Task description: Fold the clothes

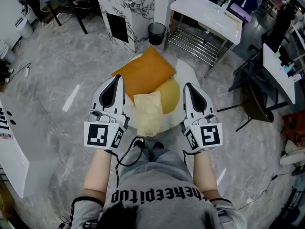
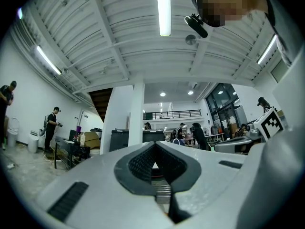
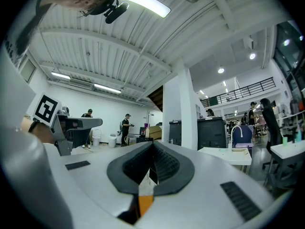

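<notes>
A small round white table [image 1: 184,71] stands in front of me with clothes on it. An orange cloth [image 1: 143,73] lies flat at the far side, a yellow cloth [image 1: 169,95] sits to its near right, and a pale yellow folded piece [image 1: 148,111] lies nearest me. My left gripper [image 1: 116,78] hovers over the table's left edge, beside the pale piece, jaws shut and empty [image 2: 155,147]. On the other side, my right gripper [image 1: 187,86] hangs over the right edge next to the yellow cloth, also shut with nothing held [image 3: 152,149]. Both point ahead, roughly level.
A marble-patterned cabinet [image 1: 127,13] and a black waste bin [image 1: 157,32] stand beyond the table. A white desk [image 1: 207,13] with a metal rack [image 1: 190,44] below is at the back right. A black chair [image 1: 252,99] is to the right, a white cabinet [image 1: 9,147] to the left.
</notes>
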`<state>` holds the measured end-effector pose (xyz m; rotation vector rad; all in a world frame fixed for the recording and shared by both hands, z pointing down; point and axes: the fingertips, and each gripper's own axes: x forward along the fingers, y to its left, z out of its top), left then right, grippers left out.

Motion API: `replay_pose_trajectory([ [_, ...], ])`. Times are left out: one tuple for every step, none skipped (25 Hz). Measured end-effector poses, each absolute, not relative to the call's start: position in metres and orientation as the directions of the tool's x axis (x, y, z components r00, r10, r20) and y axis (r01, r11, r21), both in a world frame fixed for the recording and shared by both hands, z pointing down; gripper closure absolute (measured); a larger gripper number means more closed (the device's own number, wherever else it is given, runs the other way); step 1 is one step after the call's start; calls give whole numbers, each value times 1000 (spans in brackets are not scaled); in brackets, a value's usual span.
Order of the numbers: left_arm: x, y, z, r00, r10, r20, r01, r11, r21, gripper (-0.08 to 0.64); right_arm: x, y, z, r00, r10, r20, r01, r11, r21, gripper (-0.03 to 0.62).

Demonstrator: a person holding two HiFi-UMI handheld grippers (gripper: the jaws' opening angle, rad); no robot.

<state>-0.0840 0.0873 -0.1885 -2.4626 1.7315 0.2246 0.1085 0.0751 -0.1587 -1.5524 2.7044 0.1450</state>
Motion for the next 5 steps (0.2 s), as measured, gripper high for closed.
replay_pose_trajectory([
  [-86, 86, -188, 333, -923, -191, -942, -336, -14, 557, 107, 74, -159, -504, -861, -64, -863, 500, 71, 591],
  [-87, 86, -188, 332, -924, -191, -942, -335, -14, 557, 107, 74, -158, -504, -861, -64, -863, 500, 71, 591],
  [-88, 85, -187, 331, -924, -190, -942, -334, -14, 557, 106, 73, -158, -504, -861, -64, -863, 500, 71, 591],
  [-89, 84, -187, 330, -925, -190, -943, -333, -14, 557, 105, 73, -158, -504, -861, -64, -863, 500, 71, 591],
  [-90, 83, -187, 329, -925, -190, -943, -332, -13, 557, 105, 72, -158, -504, -861, -64, -863, 500, 72, 591],
])
